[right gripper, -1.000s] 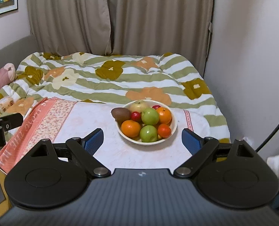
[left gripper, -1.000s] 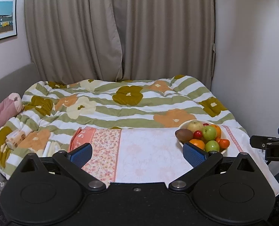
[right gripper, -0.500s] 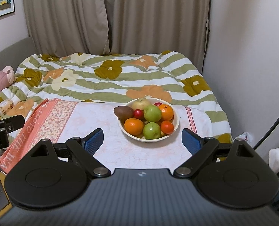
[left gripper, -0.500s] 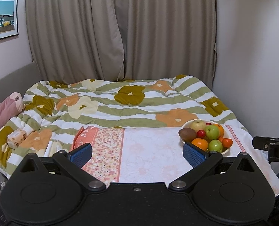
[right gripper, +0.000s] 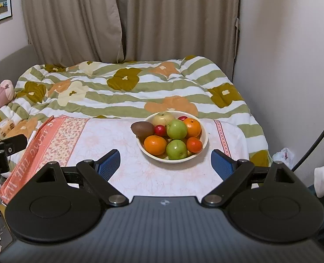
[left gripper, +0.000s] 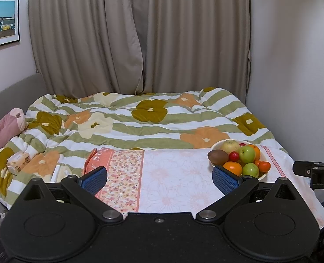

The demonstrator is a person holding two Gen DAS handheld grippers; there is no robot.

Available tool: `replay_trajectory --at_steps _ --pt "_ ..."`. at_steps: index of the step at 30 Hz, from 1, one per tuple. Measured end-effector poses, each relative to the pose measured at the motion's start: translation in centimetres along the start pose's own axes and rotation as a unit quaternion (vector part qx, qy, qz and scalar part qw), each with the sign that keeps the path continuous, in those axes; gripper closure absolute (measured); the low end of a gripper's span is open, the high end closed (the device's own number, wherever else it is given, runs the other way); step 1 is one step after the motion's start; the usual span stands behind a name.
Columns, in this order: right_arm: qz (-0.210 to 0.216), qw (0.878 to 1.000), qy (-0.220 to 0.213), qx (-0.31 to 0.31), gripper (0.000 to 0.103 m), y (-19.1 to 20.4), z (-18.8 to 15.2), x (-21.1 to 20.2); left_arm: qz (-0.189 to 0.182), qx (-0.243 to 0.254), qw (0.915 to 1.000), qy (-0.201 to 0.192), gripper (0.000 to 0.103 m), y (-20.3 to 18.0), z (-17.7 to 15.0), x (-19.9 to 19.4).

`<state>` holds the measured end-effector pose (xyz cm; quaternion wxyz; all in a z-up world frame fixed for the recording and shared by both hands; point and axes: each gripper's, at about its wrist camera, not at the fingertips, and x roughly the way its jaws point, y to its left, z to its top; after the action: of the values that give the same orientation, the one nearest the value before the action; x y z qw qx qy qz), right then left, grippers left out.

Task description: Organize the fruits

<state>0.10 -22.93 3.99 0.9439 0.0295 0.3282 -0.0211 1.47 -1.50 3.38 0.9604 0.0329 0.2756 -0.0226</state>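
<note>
A cream bowl point(right gripper: 203, 146) full of fruit sits on a pink floral cloth point(right gripper: 122, 144). It holds a brown kiwi point(right gripper: 142, 128), green apples point(right gripper: 176, 129), oranges point(right gripper: 155, 145), a yellow pear point(right gripper: 162, 118) and small red fruits point(right gripper: 160, 130). My right gripper point(right gripper: 165, 164) is open and empty, just short of the bowl. My left gripper point(left gripper: 159, 178) is open and empty over the cloth point(left gripper: 173, 171), with the bowl point(left gripper: 263, 175) beyond its right finger.
A floral striped duvet point(left gripper: 140, 122) covers the bed behind the cloth. A pink plush toy point(left gripper: 4, 129) and a small box point(left gripper: 17, 161) lie at the left. Curtains point(left gripper: 140, 37) hang at the back, a wall stands at the right.
Both grippers have drifted slightly. The bowl sits a little closer and more centred in the right wrist view, and further right in the left wrist view. Jaws stay open.
</note>
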Motion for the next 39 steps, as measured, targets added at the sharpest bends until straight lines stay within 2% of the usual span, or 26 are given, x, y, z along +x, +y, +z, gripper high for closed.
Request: replay_trajectory --at_steps 39 --pt "-0.005 1.0 0.0 0.007 0.0 0.29 -0.2 -0.11 -0.006 0.01 0.9999 -0.006 0.0 -0.4 0.14 -0.28"
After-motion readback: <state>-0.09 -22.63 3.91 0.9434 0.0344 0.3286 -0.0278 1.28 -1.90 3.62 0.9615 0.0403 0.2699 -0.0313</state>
